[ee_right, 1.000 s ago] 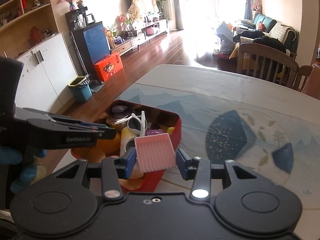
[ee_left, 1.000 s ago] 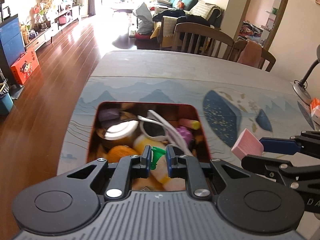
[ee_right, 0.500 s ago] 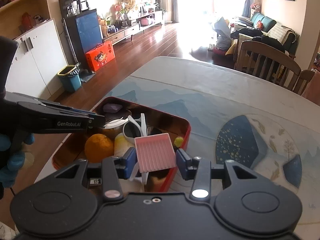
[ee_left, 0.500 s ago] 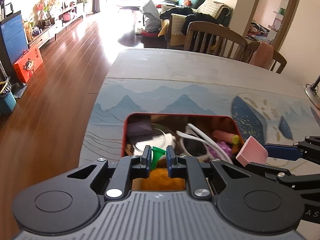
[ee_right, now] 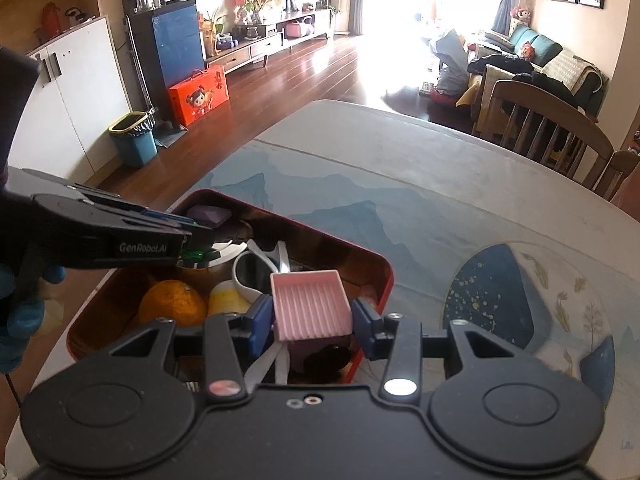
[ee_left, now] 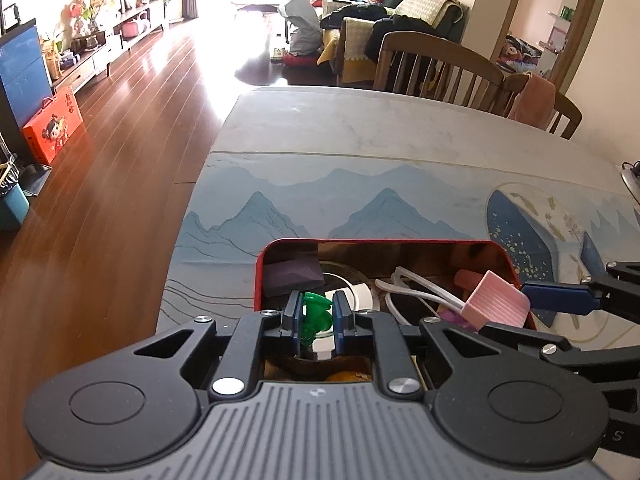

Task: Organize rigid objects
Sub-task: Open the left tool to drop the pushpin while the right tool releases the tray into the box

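My left gripper (ee_left: 316, 316) is clenched on a small green plastic piece (ee_left: 316, 314), its blue pads pressed against both sides; it hangs over the near left part of the red tin (ee_left: 400, 241), above a round silver lid (ee_left: 352, 292) that lies inside. My right gripper (ee_right: 313, 312) grasps a pink ridged tray (ee_right: 310, 306), tilted with its open face toward the camera, both pads touching its side walls; it hovers over the right end of the same tin, just inside the rim.

The tin sits near the table's (ee_left: 360, 152) corner on a cloth printed with blue mountains; within it I see an orange (ee_right: 172, 302), a pale yellow piece (ee_right: 228, 300) beside it, white-framed sunglasses (ee_right: 256, 268) lying across the middle, and a purple block (ee_right: 210, 214) in the far corner; the things are heaped and touch one another.

From the right wrist view my left gripper comes in from the left edge, held by a hand in a blue glove (ee_right: 20, 320); wooden chairs (ee_left: 436, 68) stand at the far side of the table.
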